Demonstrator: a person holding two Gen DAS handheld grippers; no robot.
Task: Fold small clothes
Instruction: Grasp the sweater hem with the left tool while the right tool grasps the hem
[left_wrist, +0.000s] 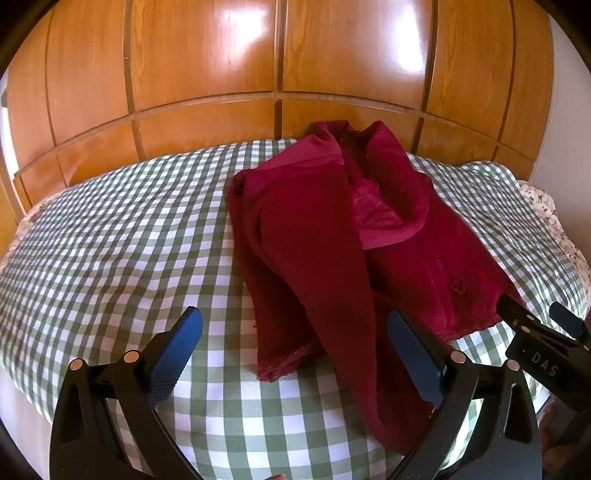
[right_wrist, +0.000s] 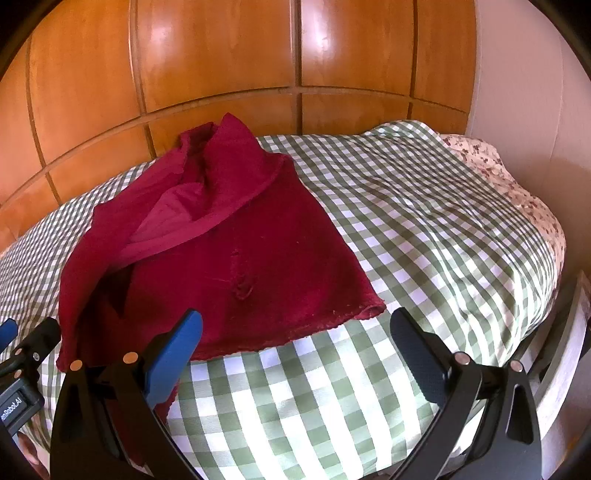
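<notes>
On checked cloth (left_wrist: 110, 240) | dark red jacket (left_wrist: 314, 236), one side folded over | left claw (left_wrist: 295, 354), right claw (right_wrist: 295, 354) both released

"DAS" on right gripper (left_wrist: 532, 314) (partly cut)

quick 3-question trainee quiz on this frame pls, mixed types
1. True or false: the left gripper has its jaws closed on the dark red knitted garment.
2. What does the garment lie on? A) bare wooden floor B) green-and-white checked bedcover C) metal tray
3. Fill in: behind the bed stands a glossy ___ panelled wardrobe.

Key: 1 false, both the left and the right gripper are open, holding nothing; 2 B; 3 wooden.
</notes>
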